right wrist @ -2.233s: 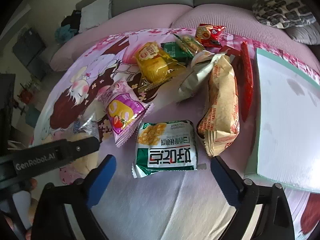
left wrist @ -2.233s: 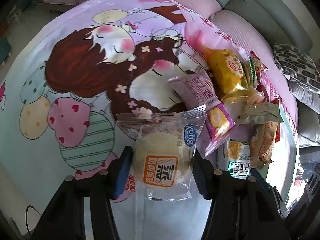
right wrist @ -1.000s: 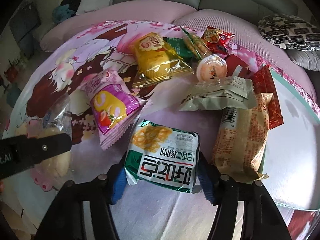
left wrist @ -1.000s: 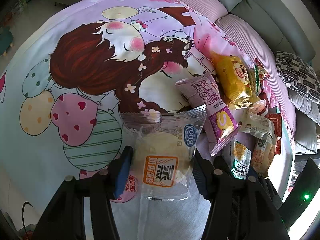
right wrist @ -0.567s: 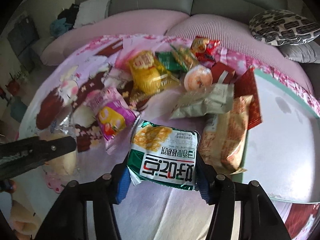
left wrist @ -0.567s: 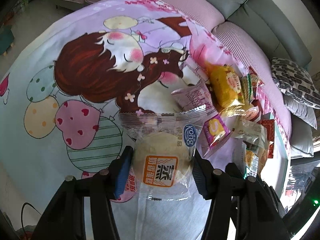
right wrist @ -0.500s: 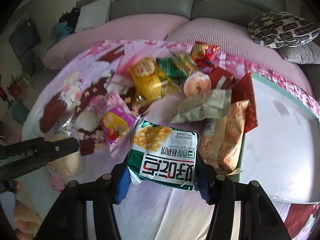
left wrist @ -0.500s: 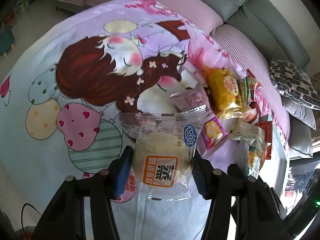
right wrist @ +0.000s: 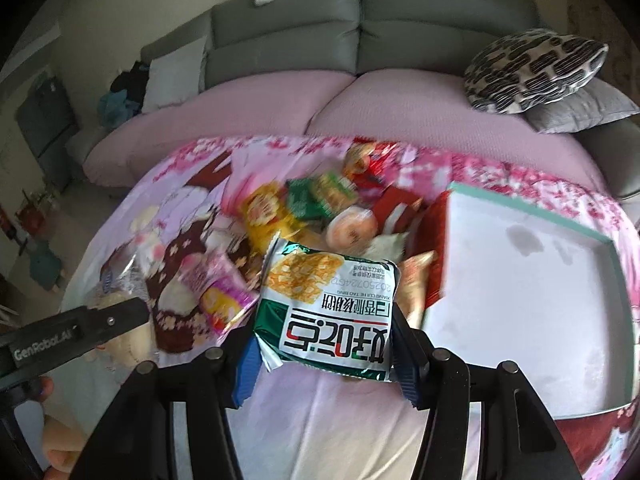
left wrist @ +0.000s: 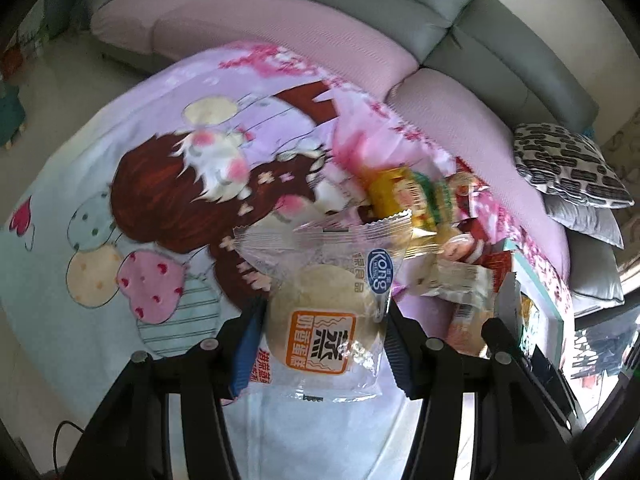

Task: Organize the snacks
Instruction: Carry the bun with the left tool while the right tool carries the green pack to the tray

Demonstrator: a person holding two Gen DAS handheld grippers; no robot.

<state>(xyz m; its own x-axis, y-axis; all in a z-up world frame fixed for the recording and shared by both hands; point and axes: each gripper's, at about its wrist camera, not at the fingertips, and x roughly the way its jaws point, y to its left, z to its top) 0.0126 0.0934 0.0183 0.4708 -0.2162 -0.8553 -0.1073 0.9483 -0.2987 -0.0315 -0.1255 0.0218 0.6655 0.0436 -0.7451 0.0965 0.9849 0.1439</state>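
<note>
Left wrist view: the left gripper [left wrist: 322, 340] fingers pinch a clear-wrapped bun [left wrist: 324, 316]. Right gripper [right wrist: 324, 354] fingers pinch a green snack bag [right wrist: 328, 312] beside the tray [right wrist: 532, 312].

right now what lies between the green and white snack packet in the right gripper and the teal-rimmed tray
In the right wrist view, a tan snack bag lies between the green and white packet and the teal-rimmed tray.

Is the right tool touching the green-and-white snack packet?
Touching. The right wrist view shows the right tool with both blue-padded fingers pressed against the sides of the green-and-white foil snack packet, which is held clear of the cartoon-print cloth.
</note>
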